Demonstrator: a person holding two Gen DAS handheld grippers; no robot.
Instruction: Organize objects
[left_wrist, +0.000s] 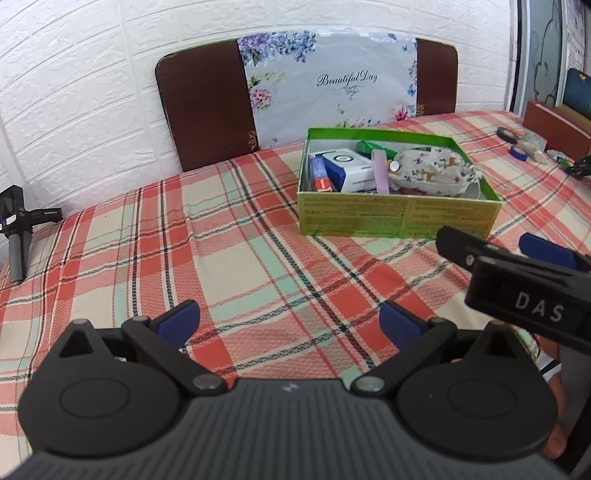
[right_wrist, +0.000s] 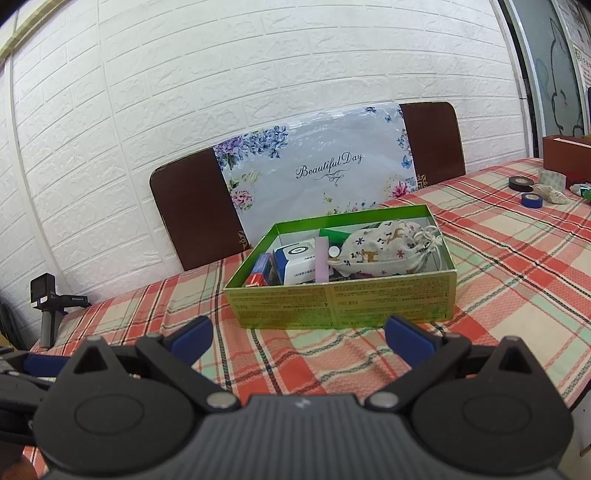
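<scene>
Both grippers hover low over the plaid cloth (left_wrist: 229, 258), short of the green box (right_wrist: 340, 302), and both are empty. The left gripper (left_wrist: 288, 325) has its blue pads spread wide with nothing between them; the right gripper (right_wrist: 299, 334) is the same, jaws apart, aimed straight at the box's near wall. That looks like a ready stance: open fingers, clear view ahead.

The box sits mid-table and is already packed. A printed pouch (right_wrist: 384, 251) lies along its right side, a white carton (right_wrist: 299, 264) stands left of centre, a pink strip (right_wrist: 321, 264) leans between them, and red and blue packs are wedged at the left end. Things stand on edge, probably to save room.

Far right, near a brown case (right_wrist: 565, 151), a black tape roll (right_wrist: 521, 183), a blue roll (right_wrist: 532, 199) and a pale lump are loose, likely next.
</scene>
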